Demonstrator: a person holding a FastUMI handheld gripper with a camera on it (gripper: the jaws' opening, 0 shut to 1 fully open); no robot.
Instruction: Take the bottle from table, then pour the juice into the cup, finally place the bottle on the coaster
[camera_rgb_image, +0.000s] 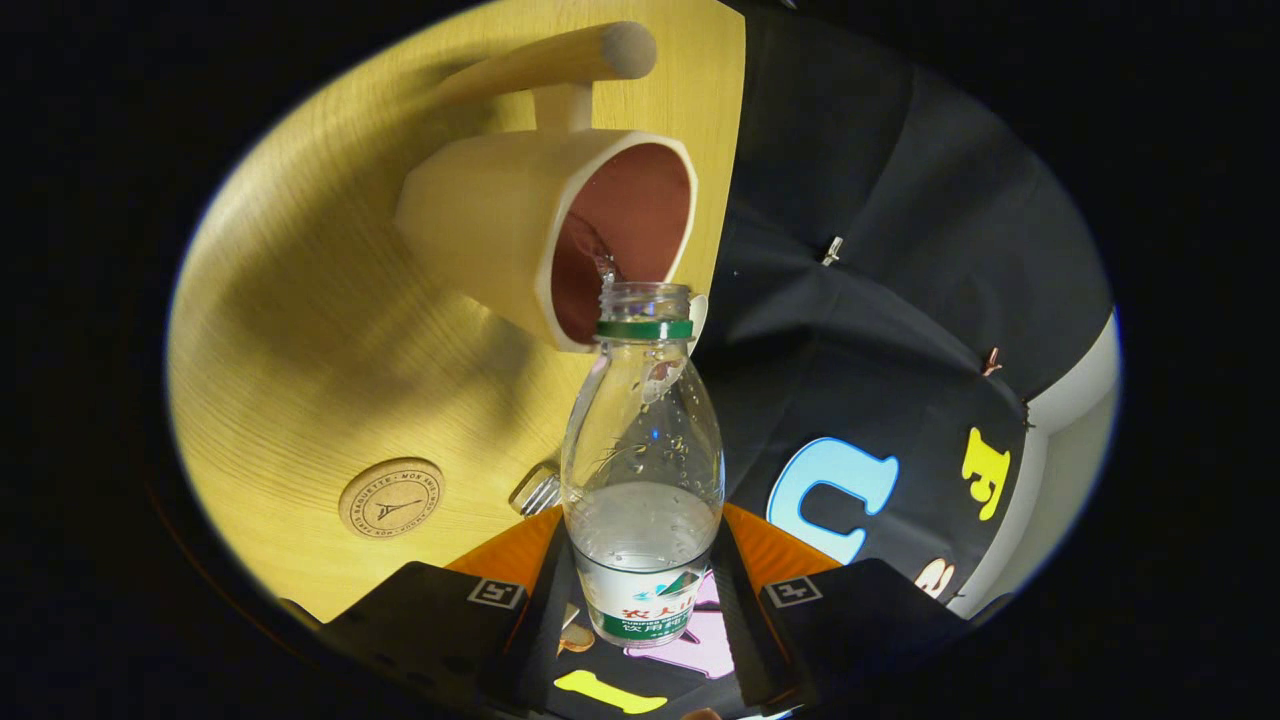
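Gripper fingers are clamped on the lower body of the bottle at lower centre of the frame. Its long axis runs straight ahead from the fingers, the open mouth just at the rim of the cup above. Coaster lies lower left on the desk, well clear of the cup.

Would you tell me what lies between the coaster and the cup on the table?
In the gripper view, only bare table lies between the coaster and the cup. The gripper grips the bottle.
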